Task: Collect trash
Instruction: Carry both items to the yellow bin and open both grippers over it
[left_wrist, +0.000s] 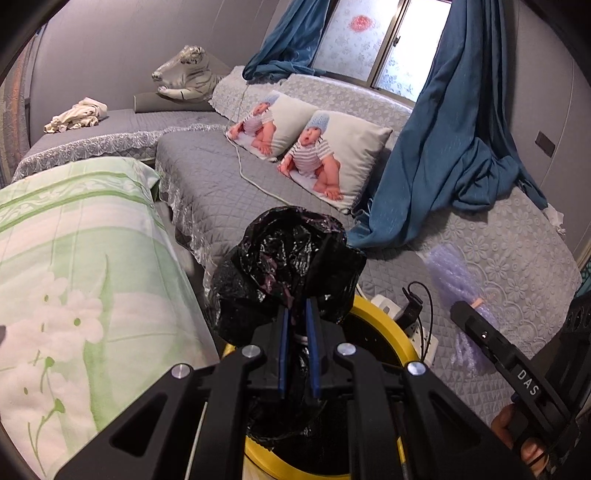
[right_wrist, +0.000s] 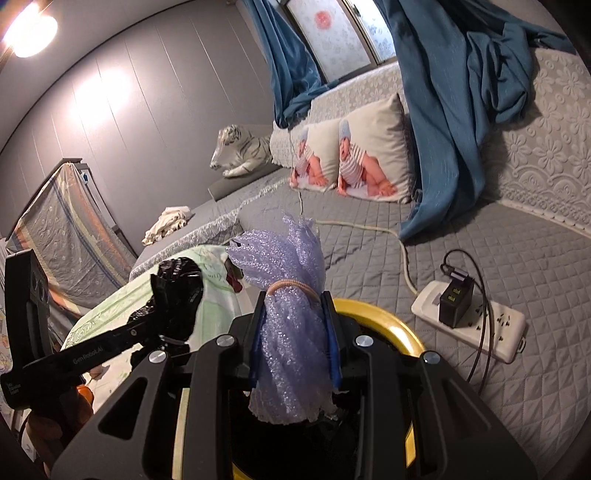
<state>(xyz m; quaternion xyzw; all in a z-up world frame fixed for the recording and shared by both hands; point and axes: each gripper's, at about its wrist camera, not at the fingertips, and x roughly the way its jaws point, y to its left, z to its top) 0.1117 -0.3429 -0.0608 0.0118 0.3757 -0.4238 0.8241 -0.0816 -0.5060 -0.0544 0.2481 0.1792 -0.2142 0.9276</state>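
My left gripper (left_wrist: 298, 306) is shut on a crumpled black plastic bag (left_wrist: 288, 262) and holds it over the yellow-rimmed trash bin (left_wrist: 384, 332). My right gripper (right_wrist: 293, 299) is shut on a purple mesh bundle (right_wrist: 284, 266) tied with a rubber band, also above the bin's yellow rim (right_wrist: 384, 314). The purple bundle also shows in the left wrist view (left_wrist: 454, 280) at the right, held by the right gripper there. The black bag shows in the right wrist view (right_wrist: 177, 291) at the left.
A grey quilted sofa bed (left_wrist: 229, 199) lies behind the bin, with two baby-print pillows (left_wrist: 325, 155), blue curtains (left_wrist: 450, 147) and a toy tiger (left_wrist: 188, 74). A white power strip (right_wrist: 476, 325) with a black charger lies on the quilt. A green flowered pillow (left_wrist: 74, 277) is at the left.
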